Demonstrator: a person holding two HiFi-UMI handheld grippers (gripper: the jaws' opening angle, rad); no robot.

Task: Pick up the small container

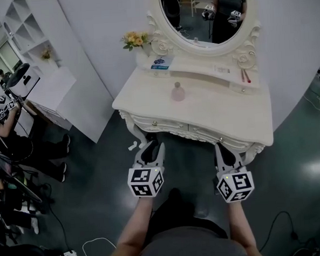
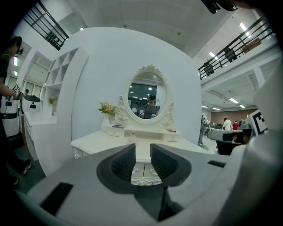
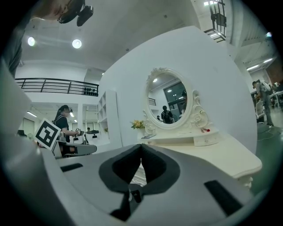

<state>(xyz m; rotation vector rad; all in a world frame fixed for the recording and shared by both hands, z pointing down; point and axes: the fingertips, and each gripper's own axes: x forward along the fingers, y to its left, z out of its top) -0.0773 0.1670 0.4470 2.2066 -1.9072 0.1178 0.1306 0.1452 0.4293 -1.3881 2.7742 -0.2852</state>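
Note:
The small container [image 1: 178, 91], a pale pink bottle with a round cap, stands upright near the middle of the white vanity table [image 1: 219, 118]. In the left gripper view the small container [image 2: 132, 137] shows faintly on the tabletop, far beyond the jaws. Both grippers hang in front of the table's front edge, short of the top. My left gripper [image 1: 152, 148] is open, with a clear gap between its pads [image 2: 124, 161] and nothing in it. To its right, my right gripper [image 1: 221, 146] is shut, its tips meeting [image 3: 141, 148] on nothing.
An oval mirror [image 1: 207, 13] backs the table above a raised shelf [image 1: 199, 68]. On the shelf are a flower vase [image 1: 136, 40], a blue-and-white item [image 1: 161, 63] and red sticks [image 1: 245, 75]. A white cabinet [image 1: 55, 88] and seated people [image 1: 9, 134] are at left. Cables [image 1: 81, 248] lie on the floor.

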